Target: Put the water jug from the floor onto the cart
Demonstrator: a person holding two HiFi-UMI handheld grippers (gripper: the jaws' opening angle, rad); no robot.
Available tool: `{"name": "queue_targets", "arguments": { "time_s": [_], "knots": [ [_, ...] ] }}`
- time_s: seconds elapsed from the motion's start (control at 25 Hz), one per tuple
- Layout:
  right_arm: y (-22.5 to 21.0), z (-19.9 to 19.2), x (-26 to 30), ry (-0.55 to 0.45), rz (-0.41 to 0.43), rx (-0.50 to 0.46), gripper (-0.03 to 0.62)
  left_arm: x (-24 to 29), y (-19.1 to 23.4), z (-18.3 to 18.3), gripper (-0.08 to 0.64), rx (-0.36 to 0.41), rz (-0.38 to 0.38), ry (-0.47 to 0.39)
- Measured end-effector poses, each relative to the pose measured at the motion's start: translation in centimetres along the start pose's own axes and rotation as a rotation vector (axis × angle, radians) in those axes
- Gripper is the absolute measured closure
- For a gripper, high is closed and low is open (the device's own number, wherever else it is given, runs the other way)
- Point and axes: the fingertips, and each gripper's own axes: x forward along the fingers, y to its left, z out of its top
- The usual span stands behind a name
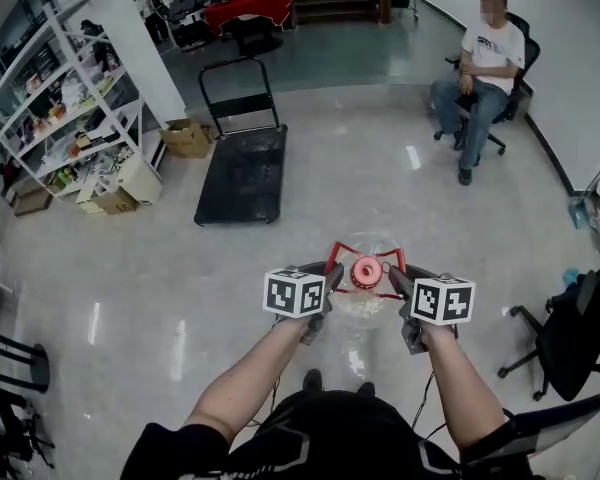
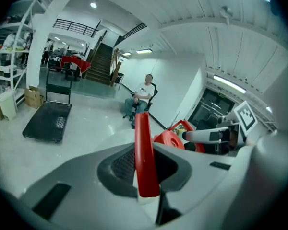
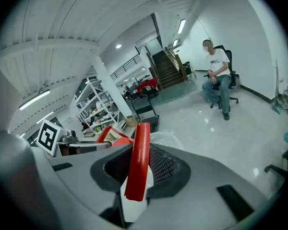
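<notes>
left claw [image 1: 326, 277] nips red handle [image 1: 346, 248] tight | right claw [image 1: 397, 279] nips it too | hold jug [image 1: 361, 307] level between claws, walk slowly to cart [image 1: 242, 174] far ahead

Holding a clear water jug [image 1: 362, 306] by its red handle [image 1: 334, 256], with the left gripper [image 1: 328, 278] on one side and the right gripper [image 1: 399, 280] on the other, red cap [image 1: 366, 270] in between. Well ahead on the glossy pale floor [image 1: 400, 198], facing a black flat cart [image 1: 242, 173] with an upright push bar at its far end. Flanked by white shelving [image 1: 70, 108] and a cardboard box [image 1: 187, 138] at left and a seated person [image 1: 483, 68] at far right.
</notes>
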Motion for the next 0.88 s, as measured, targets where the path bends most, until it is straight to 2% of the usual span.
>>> {"name": "queue_targets", "arguments": {
  "time_s": [0.2, 0.36, 0.52, 0.88],
  "knots": [
    [1.3, 1.9, 2.8, 0.019, 0.088, -0.045, 0.5, -1.0, 2.3, 1.2, 0.512, -0.042, 0.082, -0.038],
    [3.7, 3.2, 6.8, 0.053, 0.143, -0.071, 0.5, -2.3, 5.8, 2.3, 0.511, -0.085, 0.131, -0.068],
    [6.1, 5.5, 11.8, 0.084, 0.178, -0.114, 0.5, -3.2, 10.6, 4.3, 0.509, -0.123, 0.156, -0.104],
    [12.3, 11.7, 25.4, 0.11, 0.197, -0.161, 0.5, -4.2, 24.5, 11.3, 0.509, -0.139, 0.177, -0.143]
  ]
}}
